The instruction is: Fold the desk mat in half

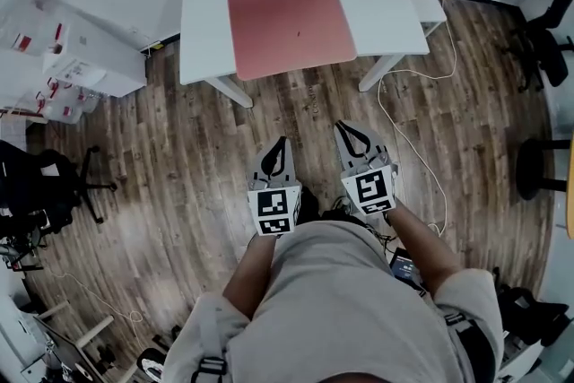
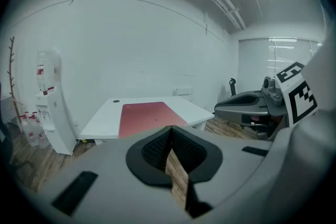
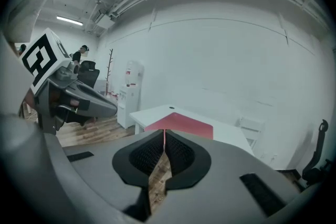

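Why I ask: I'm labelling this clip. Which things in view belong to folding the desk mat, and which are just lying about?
Belong to the job:
- desk mat, red, lying flat and unfolded
- white desk under it
- left gripper and right gripper, both shut, empty

Just lying about:
- water dispenser
- black office chair
- stool
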Motion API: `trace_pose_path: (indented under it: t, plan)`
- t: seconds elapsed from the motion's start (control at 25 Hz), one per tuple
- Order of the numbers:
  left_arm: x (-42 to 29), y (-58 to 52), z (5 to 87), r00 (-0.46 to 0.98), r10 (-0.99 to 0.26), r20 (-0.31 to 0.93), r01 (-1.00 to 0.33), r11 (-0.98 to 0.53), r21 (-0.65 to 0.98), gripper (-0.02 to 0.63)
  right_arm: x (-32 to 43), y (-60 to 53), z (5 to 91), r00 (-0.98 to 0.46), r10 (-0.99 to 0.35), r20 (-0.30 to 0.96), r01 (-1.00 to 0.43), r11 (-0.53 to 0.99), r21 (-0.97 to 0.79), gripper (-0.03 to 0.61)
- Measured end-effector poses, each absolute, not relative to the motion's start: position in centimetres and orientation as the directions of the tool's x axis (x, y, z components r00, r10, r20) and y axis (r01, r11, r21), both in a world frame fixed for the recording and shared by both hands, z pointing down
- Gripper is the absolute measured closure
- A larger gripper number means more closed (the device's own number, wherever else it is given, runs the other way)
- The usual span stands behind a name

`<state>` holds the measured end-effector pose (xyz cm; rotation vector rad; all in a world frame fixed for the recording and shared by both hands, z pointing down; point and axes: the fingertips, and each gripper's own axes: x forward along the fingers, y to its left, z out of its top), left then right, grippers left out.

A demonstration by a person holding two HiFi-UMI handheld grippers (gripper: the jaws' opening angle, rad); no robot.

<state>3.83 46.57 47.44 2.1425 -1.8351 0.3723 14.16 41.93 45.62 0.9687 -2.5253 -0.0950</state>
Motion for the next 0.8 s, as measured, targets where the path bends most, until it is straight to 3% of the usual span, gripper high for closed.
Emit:
trace_pose_path:
  t: [0.24, 0.8]
  plan:
    - [0.2, 44.7, 48.6, 0.220, -0.882, 0.417, -0.974, -0.221, 0.046, 0.601, 12.0, 40.3, 47.8, -0.594, -0.666, 0.451, -0.614, 0.738, 0.280, 0.537]
    - [-2.8, 39.9, 54.8, 0.244, -0.820, 0.518, -0.969, -0.232, 0.088, 0.601, 12.0, 35.1, 53.0, -0.530, -0.636, 0.560, -0.575, 0.756, 0.315, 0.537]
